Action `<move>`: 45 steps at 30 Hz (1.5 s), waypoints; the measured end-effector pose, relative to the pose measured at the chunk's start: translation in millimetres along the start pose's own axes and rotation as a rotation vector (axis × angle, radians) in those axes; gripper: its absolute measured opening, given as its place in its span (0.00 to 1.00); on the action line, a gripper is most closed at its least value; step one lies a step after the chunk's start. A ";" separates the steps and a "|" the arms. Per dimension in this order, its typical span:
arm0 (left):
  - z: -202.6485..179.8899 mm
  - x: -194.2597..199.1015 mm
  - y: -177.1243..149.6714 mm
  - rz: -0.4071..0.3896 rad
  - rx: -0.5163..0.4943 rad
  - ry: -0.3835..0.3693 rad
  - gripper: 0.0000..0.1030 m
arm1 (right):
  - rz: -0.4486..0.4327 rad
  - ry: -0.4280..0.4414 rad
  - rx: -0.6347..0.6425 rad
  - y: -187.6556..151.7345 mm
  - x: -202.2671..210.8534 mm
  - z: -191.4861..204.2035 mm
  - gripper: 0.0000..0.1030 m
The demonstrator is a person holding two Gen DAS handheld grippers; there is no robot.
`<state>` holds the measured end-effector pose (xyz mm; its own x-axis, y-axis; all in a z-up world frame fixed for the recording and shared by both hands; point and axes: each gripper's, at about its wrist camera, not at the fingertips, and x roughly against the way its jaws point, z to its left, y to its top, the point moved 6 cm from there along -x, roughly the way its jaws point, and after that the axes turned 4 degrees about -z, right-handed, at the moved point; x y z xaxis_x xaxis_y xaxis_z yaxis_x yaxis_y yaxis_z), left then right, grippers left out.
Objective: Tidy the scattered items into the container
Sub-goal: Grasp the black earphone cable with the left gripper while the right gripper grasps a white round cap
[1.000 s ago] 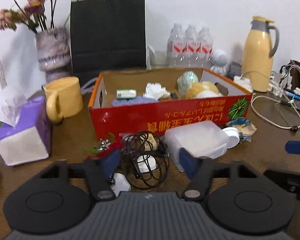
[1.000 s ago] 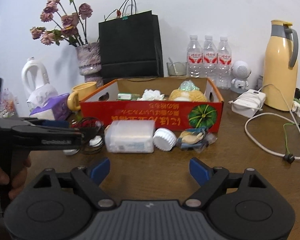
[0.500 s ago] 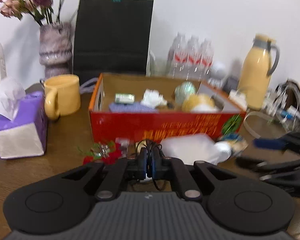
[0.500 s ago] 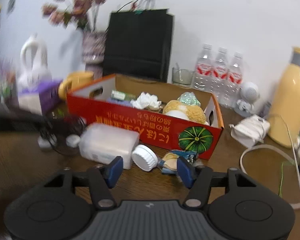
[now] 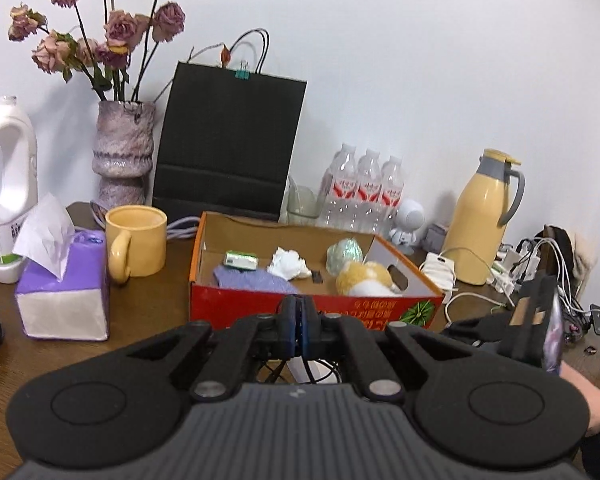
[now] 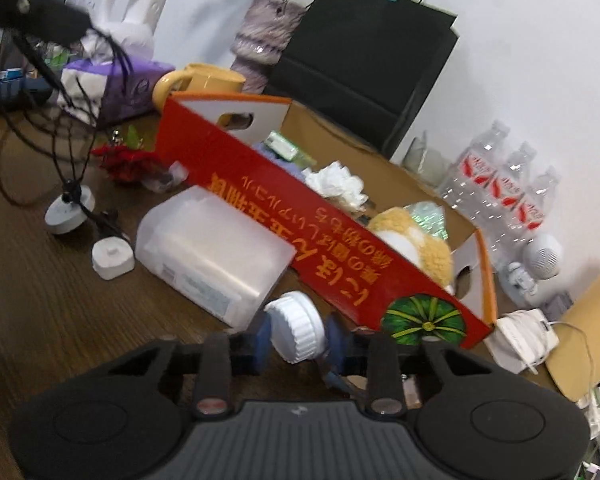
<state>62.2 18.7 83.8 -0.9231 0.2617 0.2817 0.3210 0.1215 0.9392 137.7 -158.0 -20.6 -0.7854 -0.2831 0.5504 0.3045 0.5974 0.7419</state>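
Note:
A red cardboard box [image 5: 316,312] holds a plush toy [image 5: 364,278], crumpled paper and a blue cloth; it also shows in the right wrist view [image 6: 340,264]. My left gripper [image 5: 299,328] is shut on a black cable bundle [image 6: 66,136] and holds it lifted, with white chargers [image 6: 68,212] hanging to the table. My right gripper [image 6: 298,330] is closed around a white round lid [image 6: 298,328] in front of the box. A translucent plastic case [image 6: 212,256] and a red flower trinket [image 6: 126,160] lie before the box.
A yellow mug [image 5: 138,246], purple tissue box [image 5: 64,292], vase [image 5: 122,156], black paper bag [image 5: 228,144], water bottles [image 5: 364,192], yellow thermos [image 5: 484,216] and a tangle of white cables [image 5: 540,264] surround the box.
My left gripper closed on the cable bundle and lifted it off the table. My right gripper moved forward and closed around the white lid.

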 end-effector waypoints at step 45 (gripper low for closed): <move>-21.5 29.5 7.8 0.076 0.055 -0.264 0.03 | -0.233 0.326 -0.348 18.4 60.6 74.5 0.52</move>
<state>33.0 6.8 103.6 -0.8109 0.5119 0.2836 0.4052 0.1414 0.9033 55.6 -108.3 -2.1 -0.6622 -0.6303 0.4052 0.3460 0.2224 0.9115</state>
